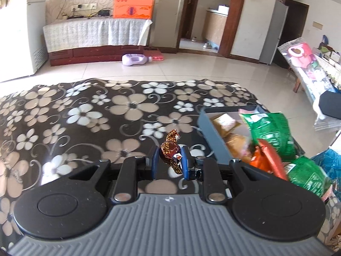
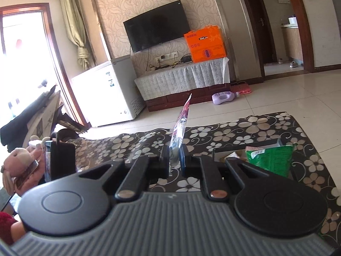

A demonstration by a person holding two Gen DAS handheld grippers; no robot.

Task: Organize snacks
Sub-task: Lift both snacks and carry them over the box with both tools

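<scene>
Snacks ride pinched: the left gripper clamps a wrapped candy, the right gripper a flat packet (likely bound for the box).

Brown and gold foil-wrapped candy with twisted ends, upright, pinched between blue fingers above the flowered desk. Flat, glossy snack packet with red and white print, edge-on, standing tilted, clamped at its lower end. Grey open box at the desk's right, holding tan packets, green crinkled bags and an orange bag sticking out over the rim.
</scene>
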